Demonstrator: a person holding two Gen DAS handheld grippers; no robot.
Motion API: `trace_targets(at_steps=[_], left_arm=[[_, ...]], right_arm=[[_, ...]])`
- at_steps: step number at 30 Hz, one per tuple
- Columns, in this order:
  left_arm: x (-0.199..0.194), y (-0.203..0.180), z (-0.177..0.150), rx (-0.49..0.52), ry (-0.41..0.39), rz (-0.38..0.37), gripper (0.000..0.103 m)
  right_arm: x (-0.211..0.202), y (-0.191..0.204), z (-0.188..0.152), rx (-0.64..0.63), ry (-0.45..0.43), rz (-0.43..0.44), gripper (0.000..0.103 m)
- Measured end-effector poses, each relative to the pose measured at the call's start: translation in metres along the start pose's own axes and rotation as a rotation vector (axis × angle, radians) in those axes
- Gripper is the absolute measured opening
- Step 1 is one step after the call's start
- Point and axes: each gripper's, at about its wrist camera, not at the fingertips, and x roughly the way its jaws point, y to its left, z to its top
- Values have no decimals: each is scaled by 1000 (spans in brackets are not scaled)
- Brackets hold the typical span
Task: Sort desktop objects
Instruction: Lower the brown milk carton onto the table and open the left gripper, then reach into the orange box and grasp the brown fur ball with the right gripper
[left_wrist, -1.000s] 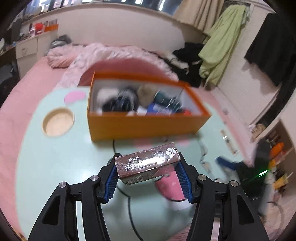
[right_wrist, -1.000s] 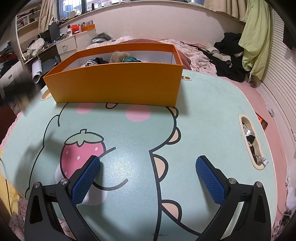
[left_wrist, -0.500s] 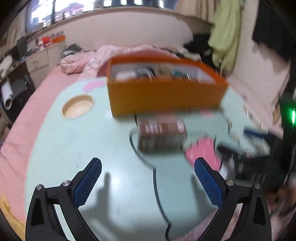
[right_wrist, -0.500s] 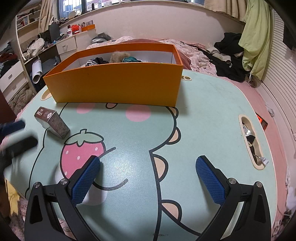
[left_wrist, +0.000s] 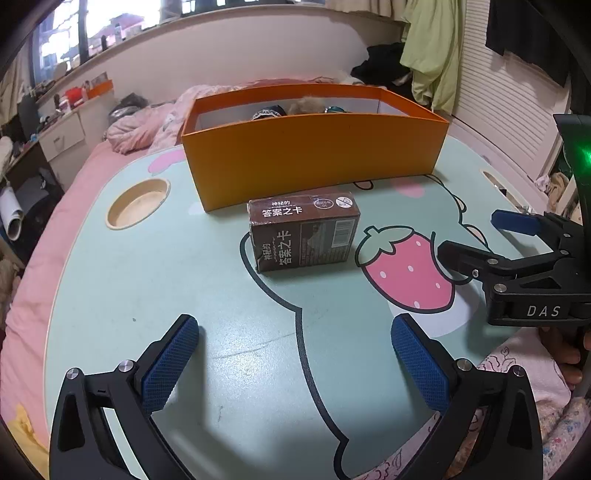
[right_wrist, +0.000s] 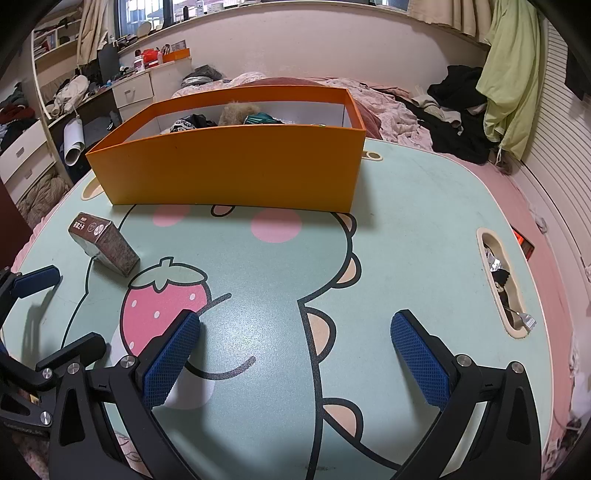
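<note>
A brown card box (left_wrist: 303, 232) lies on the mint cartoon table top (left_wrist: 184, 288), just in front of the orange open box (left_wrist: 314, 155), which holds several items. My left gripper (left_wrist: 295, 362) hovers behind the card box with its jaws still opening wide and nothing between them. In the right wrist view the card box (right_wrist: 105, 243) sits at the far left, near the orange box (right_wrist: 229, 173). My right gripper (right_wrist: 295, 354) is open and empty over the table's near middle. It also shows in the left wrist view as the right gripper (left_wrist: 491, 240) beside the strawberry print.
A round cup recess (left_wrist: 138, 203) sits left of the orange box. A long slot (right_wrist: 502, 280) with foil and small bits lies near the table's right edge. Pink bedding and heaped clothes (right_wrist: 458, 107) lie behind. A hand (left_wrist: 561, 347) holds the right gripper.
My left gripper has let go of the brown card box, which now rests on the table. Its jaws spread wide and it drew back. The right gripper kept still.
</note>
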Motion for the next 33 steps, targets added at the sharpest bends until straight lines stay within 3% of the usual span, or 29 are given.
trace_targets(at_steps=[6,11,16,20,23,26,30,31,33], left_arm=[[0,0,0,-2,0,0,103],[0,0,0,-3,0,1,103],[0,1,0,-3,-1,1,103],[0,0,0,-3,-1,1,103],[0,-2,1,-5,-1,2,103],[1,-2,1,-6,-1,3,103],[1,-3,1,-7,-1,4,103],[1,-3,1,-7,-1,4,103],[1,-3,1,-8,-1,4,103]], right_arm=[[-1,1,5,-17,7,22,102],[-35,8,30,-31,-87,96,84],[-52,21,111,-77,-157,197,52],[0,31,175,-63,-44,268,52],[41,39,197,-43,22,229,52],[72,48,201,-70,106,243,52],[100,56,200,-99,163,157,50],[107,54,200,-89,189,160,41],[112,49,199,-60,234,213,34]])
